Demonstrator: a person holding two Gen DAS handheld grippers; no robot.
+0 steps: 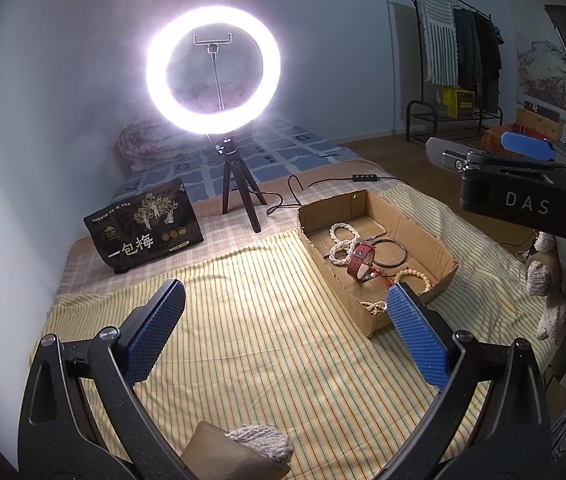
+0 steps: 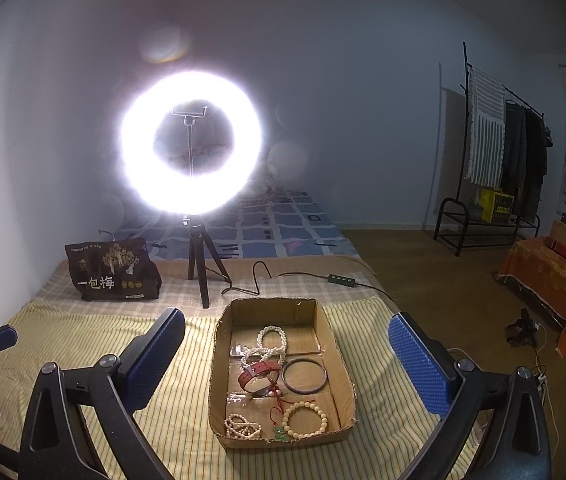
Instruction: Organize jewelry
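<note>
A shallow cardboard box (image 2: 335,360) (image 1: 319,240) lies on the yellow striped cloth and holds the jewelry. Inside are a white pearl strand (image 2: 270,338), a red leather strap (image 2: 261,372) (image 1: 361,262), a dark bangle (image 2: 305,376) (image 1: 393,254), a cream bead bracelet (image 2: 307,420) and a small bead strand (image 2: 243,428). My right gripper (image 2: 287,336) hovers over the box, open, with nothing between its fingers. My left gripper (image 1: 287,300) stands open to the left of the box, also empty; its right finger (image 1: 415,328) overlaps the box's near corner in view.
A lit ring light on a tripod (image 2: 191,144) stands behind the box, its cable and switch (image 2: 341,280) trailing right. A dark snack bag (image 2: 113,270) sits back left. A clothes rack (image 2: 495,160) and an orange-covered seat (image 2: 551,276) stand on the floor to the right.
</note>
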